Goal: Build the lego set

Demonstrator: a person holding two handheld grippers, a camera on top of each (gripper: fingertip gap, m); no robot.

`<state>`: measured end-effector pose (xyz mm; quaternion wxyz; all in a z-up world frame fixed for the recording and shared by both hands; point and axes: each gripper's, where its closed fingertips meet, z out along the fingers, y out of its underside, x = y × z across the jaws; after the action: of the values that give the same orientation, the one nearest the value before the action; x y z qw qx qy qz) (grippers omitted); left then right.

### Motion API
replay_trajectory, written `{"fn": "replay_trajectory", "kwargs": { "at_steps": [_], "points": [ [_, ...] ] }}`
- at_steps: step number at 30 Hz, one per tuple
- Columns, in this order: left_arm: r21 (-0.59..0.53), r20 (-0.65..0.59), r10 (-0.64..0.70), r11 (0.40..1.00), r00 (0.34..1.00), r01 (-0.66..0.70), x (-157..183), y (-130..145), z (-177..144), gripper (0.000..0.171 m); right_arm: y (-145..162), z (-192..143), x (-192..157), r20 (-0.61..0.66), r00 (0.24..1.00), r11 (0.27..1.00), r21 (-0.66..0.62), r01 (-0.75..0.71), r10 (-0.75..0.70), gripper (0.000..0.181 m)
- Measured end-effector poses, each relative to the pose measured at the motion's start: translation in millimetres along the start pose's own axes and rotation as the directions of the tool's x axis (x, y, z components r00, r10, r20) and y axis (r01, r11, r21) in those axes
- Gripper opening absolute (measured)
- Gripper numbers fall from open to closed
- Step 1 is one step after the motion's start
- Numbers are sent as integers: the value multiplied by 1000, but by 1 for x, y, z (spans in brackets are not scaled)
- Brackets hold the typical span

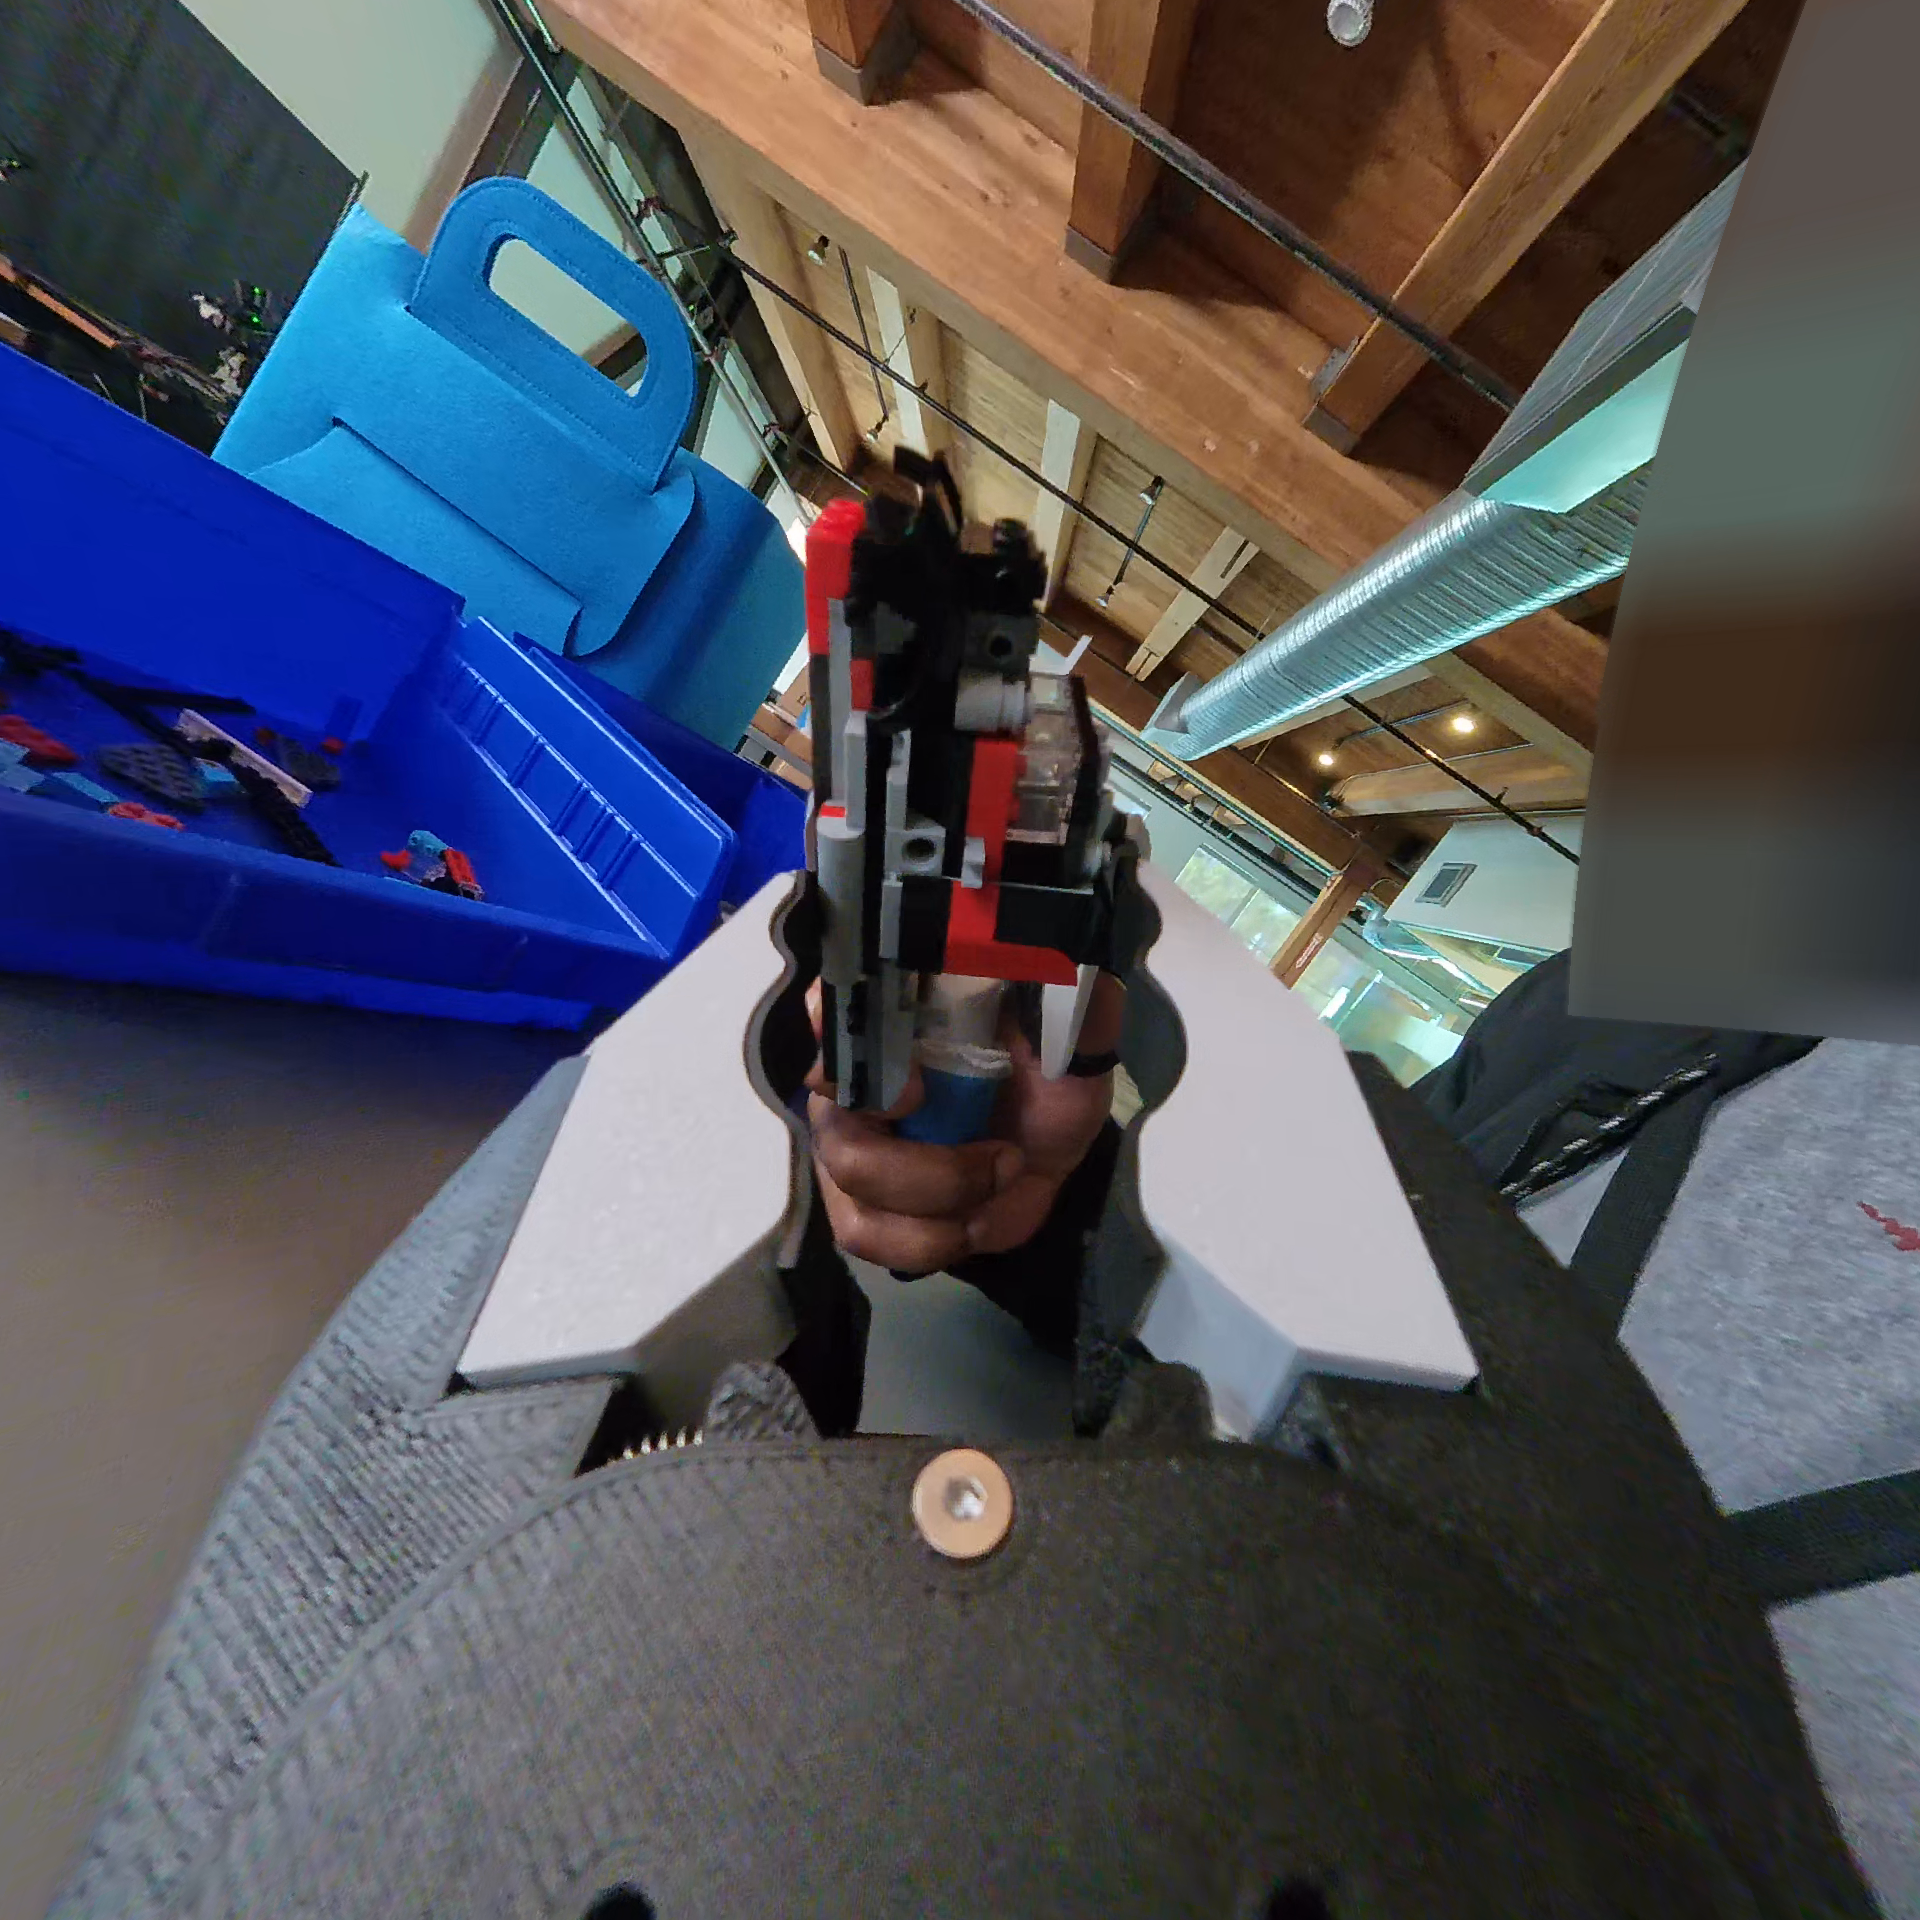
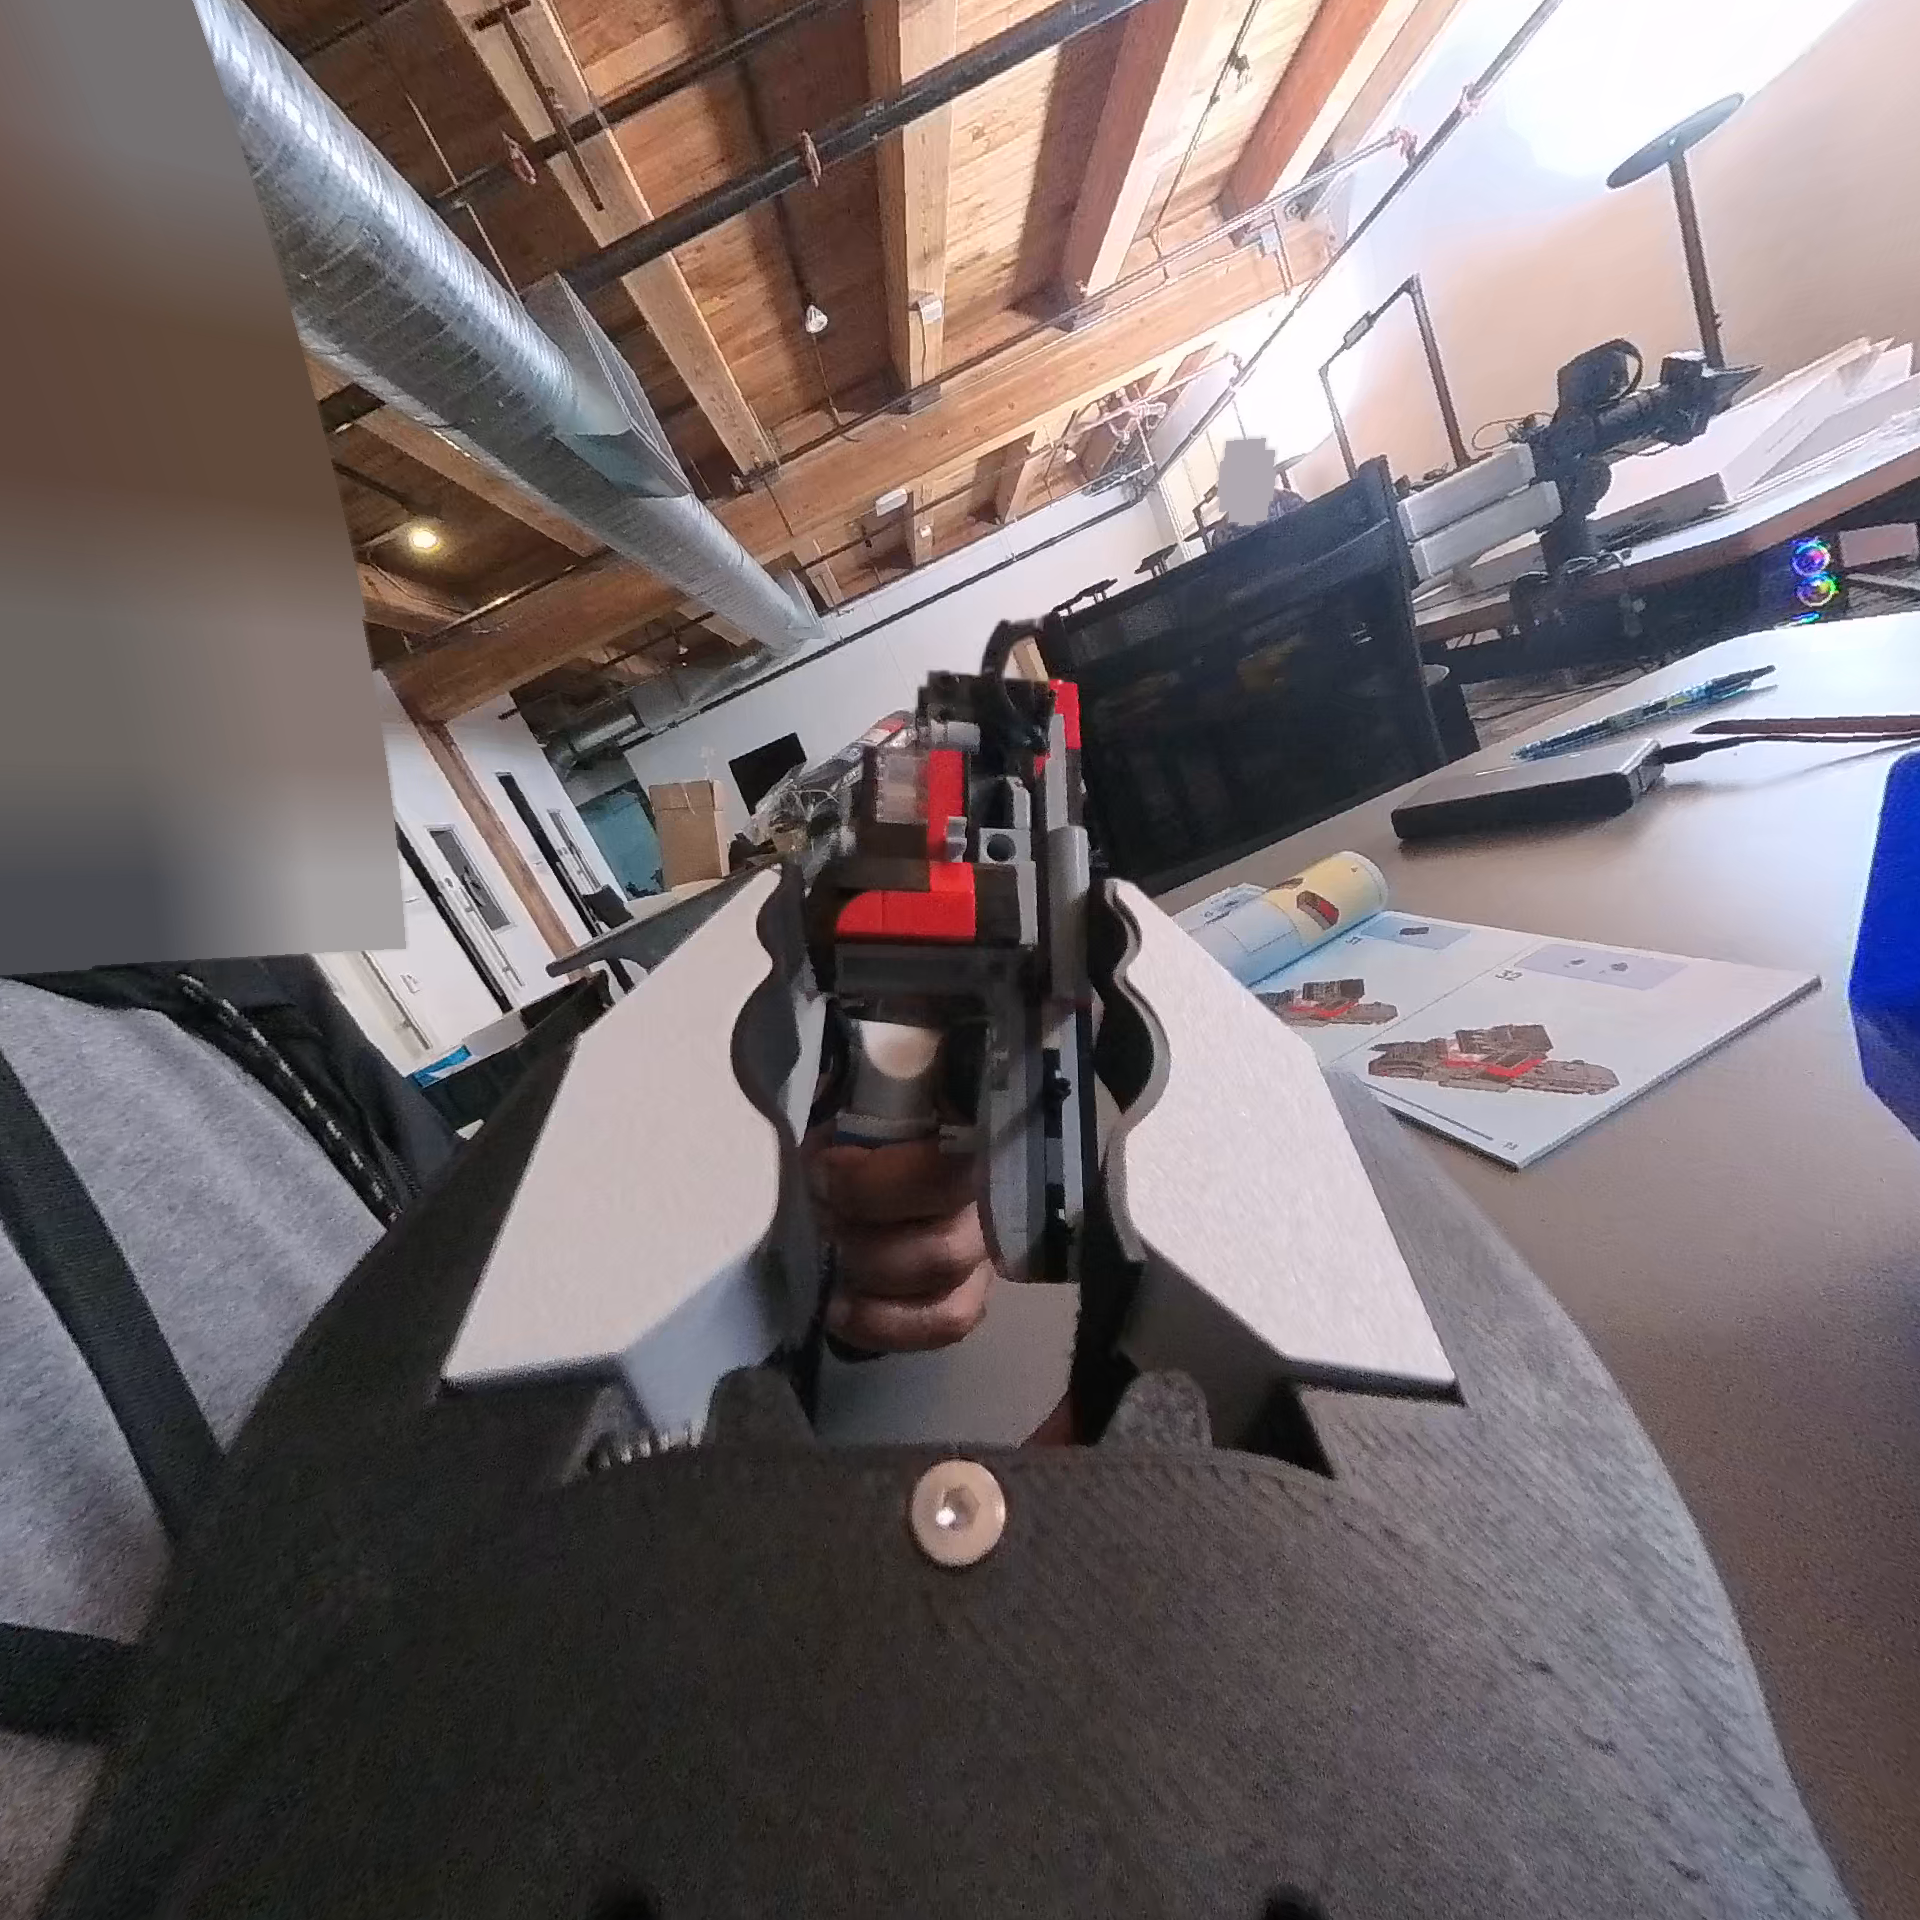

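Note:
A partly built lego model of red, black, grey and clear bricks is held up in the air between both grippers; it shows in the left wrist view [image 1: 935,790] and the right wrist view [image 2: 966,894]. My left gripper [image 1: 961,935] is shut on its lower part. My right gripper [image 2: 945,935] is shut on it from the opposite side. The two grippers face each other. Behind the model each view shows the hand on the other gripper's handle [image 1: 935,1174] [image 2: 894,1257]. The model's far side is hidden in each view.
A blue bin [image 1: 312,935] with several loose bricks [image 1: 239,769] stands on the table at the left, a light blue felt bag [image 1: 499,436] behind it. An open instruction booklet [image 2: 1507,997] and a black flat box [image 2: 1527,800] lie on the brown table [image 2: 1766,1299]. Left and right tips are no more than a few centimetres apart.

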<state>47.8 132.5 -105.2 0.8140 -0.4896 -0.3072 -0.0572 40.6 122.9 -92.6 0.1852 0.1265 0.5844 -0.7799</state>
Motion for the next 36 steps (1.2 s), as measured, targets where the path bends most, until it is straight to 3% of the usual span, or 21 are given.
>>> {"fn": "replay_trajectory", "kwargs": {
  "at_steps": [11, 14, 17, 20, 24, 28, 36],
  "points": [
    [-26, 41, -33, 999, 999, 34, -7, 6, 0, 58, 4, -3, 7, -20, 999, 999, -19, -45, 44, 57],
    [1, 74, -164, 986, 984, 164, -17, 6, -1, 57, 7, -2, 18, -56, 993, 993, -33, -109, 107, 56],
    [59, 104, -375, 927, 921, 371, -32, 10, -4, 58, 12, -3, 33, -117, 981, 985, -45, -164, 158, 57],
    [134, 125, -580, 814, 805, 566, -48, 17, -11, 58, 13, -9, 47, -191, 971, 986, -54, -159, 146, 57],
    [222, 135, -729, 683, 671, 696, -62, 23, -21, 58, 15, -17, 56, -262, 963, 990, -107, -92, 61, 54],
    [268, 181, -752, 657, 633, 704, -71, 26, -25, 58, 26, -17, 61, -309, 951, 979, -193, -60, -3, 50],
    [316, 310, -729, 685, 611, 657, -85, 32, -34, 58, 56, -20, 66, -348, 935, 932, -358, -56, -77, 50]
  ]
}}
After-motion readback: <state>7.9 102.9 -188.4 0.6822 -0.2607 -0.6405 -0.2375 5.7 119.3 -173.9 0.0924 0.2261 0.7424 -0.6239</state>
